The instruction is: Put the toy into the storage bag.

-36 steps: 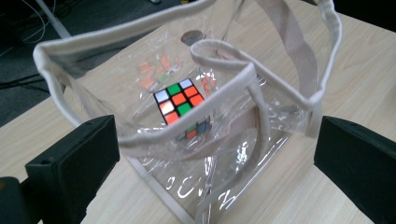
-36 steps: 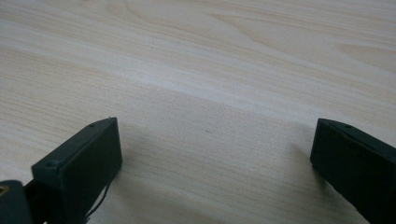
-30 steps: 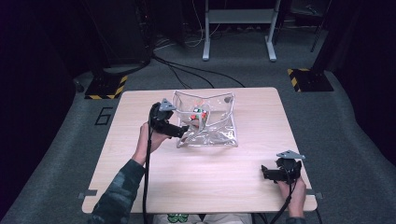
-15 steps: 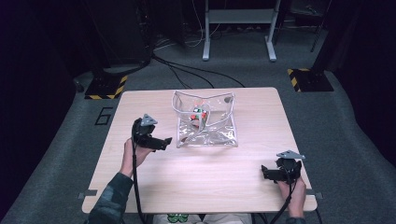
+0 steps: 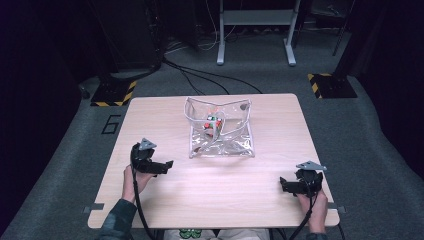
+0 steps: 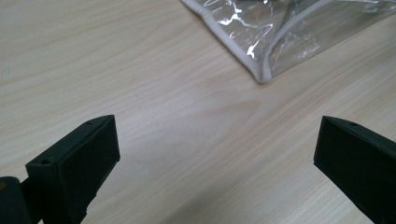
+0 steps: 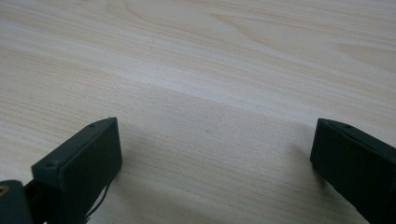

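Observation:
A clear plastic pouch (image 5: 220, 131) with white edging lies on the far middle of the wooden table (image 5: 260, 200); small red and white items (image 5: 212, 123) sit inside it. My left gripper (image 5: 167, 165) rests low over the table's left side, open and holding nothing, pointing toward the pouch. One corner of the pouch (image 6: 261, 70) lies beyond its wide-apart jaws. My right gripper (image 5: 283, 184) sits near the front right of the table, open, with bare wood (image 7: 210, 116) between its jaws.
Grey carpet surrounds the table. A metal stand (image 5: 255, 30) and black cables (image 5: 200, 75) are on the floor beyond the far edge. Yellow-black striped floor plates (image 5: 112, 92) lie at the back left and back right (image 5: 330, 85).
My left gripper has drawn back from the pouch toward the front left of the table. The pouch stays in place. The right gripper has not moved.

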The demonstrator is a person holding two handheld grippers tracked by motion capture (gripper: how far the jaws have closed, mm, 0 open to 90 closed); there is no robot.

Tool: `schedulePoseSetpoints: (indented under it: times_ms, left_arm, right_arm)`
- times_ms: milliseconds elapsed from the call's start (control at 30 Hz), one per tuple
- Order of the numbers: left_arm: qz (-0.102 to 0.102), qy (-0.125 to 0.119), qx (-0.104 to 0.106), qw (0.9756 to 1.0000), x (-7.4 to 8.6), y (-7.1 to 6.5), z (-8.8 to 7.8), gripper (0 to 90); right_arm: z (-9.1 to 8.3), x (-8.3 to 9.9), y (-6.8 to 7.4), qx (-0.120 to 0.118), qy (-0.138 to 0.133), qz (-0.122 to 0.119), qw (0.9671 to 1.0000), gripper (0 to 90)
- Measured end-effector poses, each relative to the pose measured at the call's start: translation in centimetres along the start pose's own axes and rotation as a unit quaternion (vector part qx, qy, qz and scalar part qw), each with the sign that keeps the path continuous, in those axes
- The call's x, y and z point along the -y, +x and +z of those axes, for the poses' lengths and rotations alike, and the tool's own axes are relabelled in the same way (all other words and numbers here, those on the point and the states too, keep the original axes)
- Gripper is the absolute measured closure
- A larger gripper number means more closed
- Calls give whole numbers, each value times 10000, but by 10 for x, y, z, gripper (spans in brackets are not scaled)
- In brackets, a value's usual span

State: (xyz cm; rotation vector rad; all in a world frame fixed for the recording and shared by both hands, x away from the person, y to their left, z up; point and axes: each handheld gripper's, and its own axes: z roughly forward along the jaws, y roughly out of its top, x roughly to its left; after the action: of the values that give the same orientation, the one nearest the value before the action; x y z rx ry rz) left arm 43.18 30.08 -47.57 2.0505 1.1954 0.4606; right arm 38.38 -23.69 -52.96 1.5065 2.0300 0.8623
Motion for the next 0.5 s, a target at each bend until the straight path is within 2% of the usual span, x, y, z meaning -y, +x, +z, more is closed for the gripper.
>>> schedulePoseSetpoints:
  times_ms: [300, 500]
  left_arm:
    - [-353, 71, -164, 9992, 32, 13, 3, 3]
    - [-444, 136, -245, 9986, 53, 20, 8, 2]
  right_arm:
    - [0, 0, 0, 0, 1, 0, 10000, 12]
    - [0, 0, 0, -1, 1, -1, 10000, 12]
